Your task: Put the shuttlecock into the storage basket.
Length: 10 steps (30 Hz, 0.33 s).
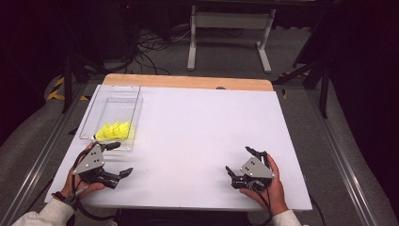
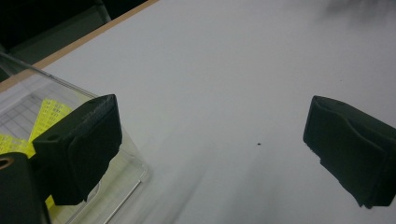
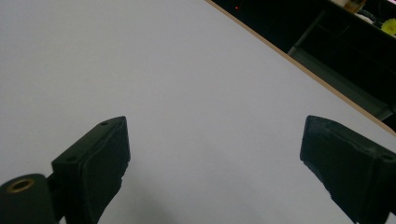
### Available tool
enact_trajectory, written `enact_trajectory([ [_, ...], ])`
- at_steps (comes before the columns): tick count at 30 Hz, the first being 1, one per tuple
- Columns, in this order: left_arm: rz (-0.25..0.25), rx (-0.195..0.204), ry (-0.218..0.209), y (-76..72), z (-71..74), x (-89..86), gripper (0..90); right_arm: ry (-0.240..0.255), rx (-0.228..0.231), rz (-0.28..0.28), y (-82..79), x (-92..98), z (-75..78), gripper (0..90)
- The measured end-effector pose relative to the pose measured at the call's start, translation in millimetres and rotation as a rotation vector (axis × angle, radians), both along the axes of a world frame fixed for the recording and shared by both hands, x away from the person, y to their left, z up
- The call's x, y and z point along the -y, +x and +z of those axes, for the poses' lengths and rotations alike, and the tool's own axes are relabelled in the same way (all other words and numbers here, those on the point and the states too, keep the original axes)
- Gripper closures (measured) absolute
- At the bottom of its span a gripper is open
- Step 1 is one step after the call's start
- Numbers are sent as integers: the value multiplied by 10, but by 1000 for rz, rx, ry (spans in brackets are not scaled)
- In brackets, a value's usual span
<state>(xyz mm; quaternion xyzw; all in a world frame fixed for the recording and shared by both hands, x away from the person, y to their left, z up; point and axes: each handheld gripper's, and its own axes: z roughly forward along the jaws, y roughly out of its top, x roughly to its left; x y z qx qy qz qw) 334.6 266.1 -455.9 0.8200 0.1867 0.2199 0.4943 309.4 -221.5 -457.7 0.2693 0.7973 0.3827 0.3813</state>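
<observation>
at the far left of the white table (image 1: 202,141) we see a clear plastic tray (image 1: 133,99), long and narrow, its long axis running away from us toward the wooden far edge. a small heap of yellow pieces (image 1: 115,131) lies in its near end; what they are we cannot tell, though the left gripper view shows faint print on them.

the left gripper (image 1: 115,160) rests low just beside the tray's near end, one jaw up against the tray's near corner, the other out over bare table. its jaws stand wide apart and grip nothing. the yellow pieces lie just ahead of it and a little to its left, so we judge this hand far better placed to reach them, probably over the tray's near wall.

across the table, well apart from the tray, the right gripper (image 1: 241,161) sits near the front edge, jaws also spread wide and empty, looking over plain white surface.

the table top is otherwise bare. beyond it lies grey floor with loose cables, a pale metal stand and dark surroundings.
</observation>
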Motion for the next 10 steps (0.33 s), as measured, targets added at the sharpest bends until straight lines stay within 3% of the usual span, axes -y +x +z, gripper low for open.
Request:
enact_trajectory([
  [10, 1, -7, 8, 22, -13, 1, 58, 0, -7, -13, 23, 28, -12, 98],
])
